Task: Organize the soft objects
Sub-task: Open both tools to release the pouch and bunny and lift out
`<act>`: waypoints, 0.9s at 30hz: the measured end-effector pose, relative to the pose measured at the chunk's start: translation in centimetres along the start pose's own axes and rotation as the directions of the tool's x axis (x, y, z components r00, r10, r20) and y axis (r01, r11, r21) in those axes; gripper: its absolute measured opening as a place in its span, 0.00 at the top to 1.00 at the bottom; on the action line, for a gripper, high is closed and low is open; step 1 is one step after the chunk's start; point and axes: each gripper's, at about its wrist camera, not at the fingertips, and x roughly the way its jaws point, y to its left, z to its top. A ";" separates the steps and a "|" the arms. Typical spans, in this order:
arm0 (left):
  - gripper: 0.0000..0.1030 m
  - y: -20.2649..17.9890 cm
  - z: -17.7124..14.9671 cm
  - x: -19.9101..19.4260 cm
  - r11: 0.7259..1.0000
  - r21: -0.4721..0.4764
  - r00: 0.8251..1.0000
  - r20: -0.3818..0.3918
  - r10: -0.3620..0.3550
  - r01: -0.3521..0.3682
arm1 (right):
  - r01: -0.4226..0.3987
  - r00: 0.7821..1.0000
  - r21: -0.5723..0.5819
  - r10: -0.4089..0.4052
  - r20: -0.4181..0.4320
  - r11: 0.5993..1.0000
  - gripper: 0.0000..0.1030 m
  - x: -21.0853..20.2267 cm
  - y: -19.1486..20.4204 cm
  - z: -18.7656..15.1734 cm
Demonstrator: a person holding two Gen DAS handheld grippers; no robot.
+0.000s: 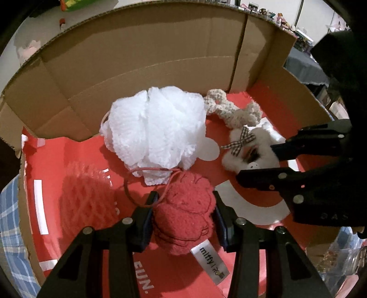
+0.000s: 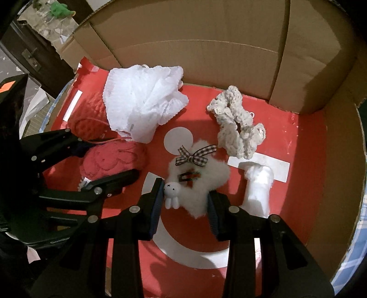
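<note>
Lowering two last toys into the box (image 1: pixel 142 57), beside the white pouf (image 1: pixel 156 128) and knit scrunchie (image 1: pixel 231 110). Left hand-held gripper (image 1: pixel 183 213) clenching the red plush (image 1: pixel 183 213); right hand-held gripper (image 2: pixel 184 201) clenching the white fluffy toy (image 2: pixel 199 181). Releasing both remaining.

Cluttered home room, by the look: shelf of small figurines (image 1: pixel 282 19) along a far wall, dark-draped table (image 1: pixel 305 68), plaid bedding (image 1: pixel 11 220) under the cardboard box (image 1: pixel 142 57), dark door with latch (image 2: pixel 29 57), green toy (image 2: pixel 60 9).

Both grippers are pointing steeply downward, side by side. The left gripper (image 1: pixel 183 208) is clamping the red plush (image 1: pixel 183 217); the right gripper (image 2: pixel 184 201) is clamping the white fluffy plush (image 2: pixel 199 183).
</note>
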 end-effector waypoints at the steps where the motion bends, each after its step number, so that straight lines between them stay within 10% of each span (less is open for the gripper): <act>1: 0.53 0.2 0.1 0.1 1.000 -0.001 1.000 -0.002 0.005 -0.005 | 0.004 1.000 -0.001 -0.004 0.000 1.000 0.66 0.0 0.2 0.0; 27: 0.33 -0.4 -0.2 -0.1 1.000 -0.009 1.000 0.016 0.006 -0.006 | 0.080 0.997 -0.008 -0.080 0.007 0.997 0.52 0.5 2.2 0.7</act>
